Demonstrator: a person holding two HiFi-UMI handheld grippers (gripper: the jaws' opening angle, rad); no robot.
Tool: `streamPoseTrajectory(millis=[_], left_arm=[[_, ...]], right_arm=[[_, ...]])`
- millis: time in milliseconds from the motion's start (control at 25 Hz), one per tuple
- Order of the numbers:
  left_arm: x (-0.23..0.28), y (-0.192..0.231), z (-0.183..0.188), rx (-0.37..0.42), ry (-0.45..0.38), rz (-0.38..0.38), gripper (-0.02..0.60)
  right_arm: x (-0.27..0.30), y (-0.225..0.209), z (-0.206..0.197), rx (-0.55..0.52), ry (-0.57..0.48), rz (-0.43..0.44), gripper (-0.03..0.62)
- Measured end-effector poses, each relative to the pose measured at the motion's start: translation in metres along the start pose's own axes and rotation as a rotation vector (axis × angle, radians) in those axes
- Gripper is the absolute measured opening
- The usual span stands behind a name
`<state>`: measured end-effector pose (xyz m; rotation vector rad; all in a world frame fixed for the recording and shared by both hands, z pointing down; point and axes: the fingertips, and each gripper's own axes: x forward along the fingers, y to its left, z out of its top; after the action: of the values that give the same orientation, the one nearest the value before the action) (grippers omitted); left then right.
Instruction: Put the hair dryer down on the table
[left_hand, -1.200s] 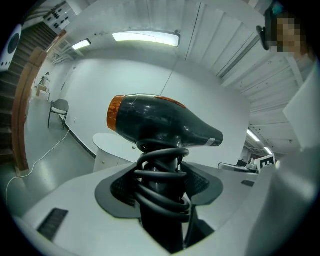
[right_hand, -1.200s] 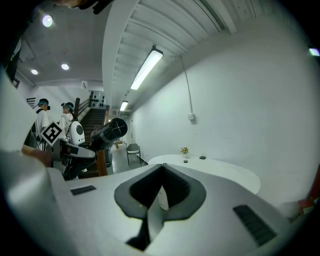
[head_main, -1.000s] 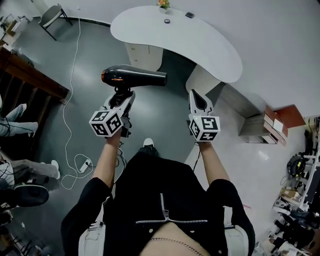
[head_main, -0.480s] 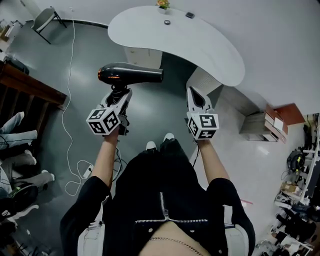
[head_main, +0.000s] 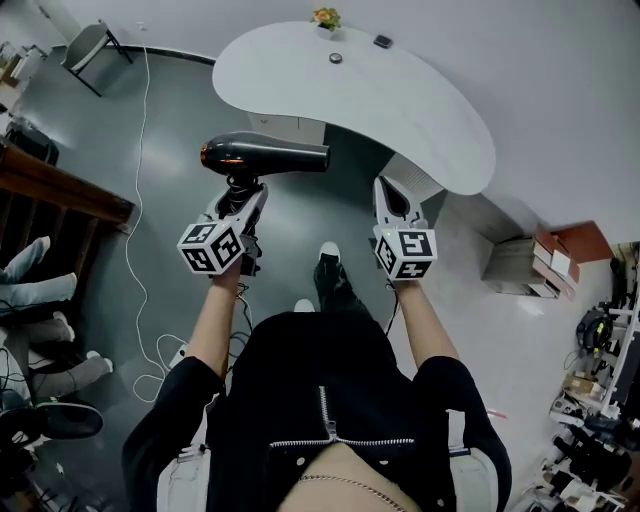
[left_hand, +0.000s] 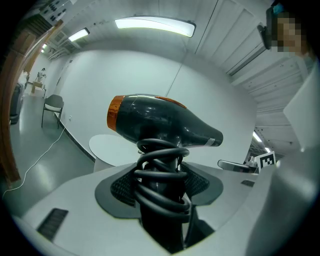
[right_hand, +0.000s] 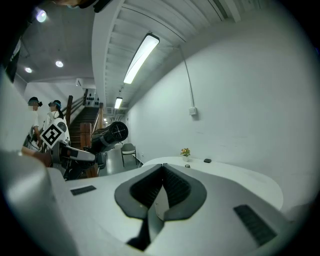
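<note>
A black hair dryer (head_main: 265, 154) with an orange rear end is held in the air, nozzle pointing right. My left gripper (head_main: 237, 201) is shut on its handle, around which the black cord (left_hand: 161, 177) is coiled. In the left gripper view the hair dryer (left_hand: 160, 122) fills the middle. My right gripper (head_main: 390, 196) is shut and holds nothing; its jaws meet at the tips (right_hand: 161, 167). The white curved table (head_main: 350, 85) lies ahead of both grippers, beyond the hair dryer. The right gripper view shows the hair dryer's nozzle (right_hand: 114, 134) to the left.
On the table's far edge stand a small flower pot (head_main: 325, 18), a round item (head_main: 336, 58) and a dark flat item (head_main: 383, 42). A white cable (head_main: 135, 200) trails over the grey floor at left. A chair (head_main: 85, 42) stands far left. People sit at left.
The view has shifted a little; both grippers and the hair dryer keep their pose relative to each other. The person's foot has stepped forward.
</note>
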<state>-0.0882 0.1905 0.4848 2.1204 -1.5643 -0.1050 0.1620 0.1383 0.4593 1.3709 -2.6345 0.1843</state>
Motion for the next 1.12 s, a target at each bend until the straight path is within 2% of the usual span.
streamPoseTrajectory(millis=[720,1120], left_arm=[[0.155,0.042,0.075,-0.020,-0.041,0.082,0.262],[0.204,0.069,0.096,-0.029,-0.040,0.099,0.262]], right_arm=[[0.165,-0.101,0.053,-0.023,-0.014,0.094,-0.002],[0.227,-0.121,0.061,-0.023,-0.004,0.118,-0.002]])
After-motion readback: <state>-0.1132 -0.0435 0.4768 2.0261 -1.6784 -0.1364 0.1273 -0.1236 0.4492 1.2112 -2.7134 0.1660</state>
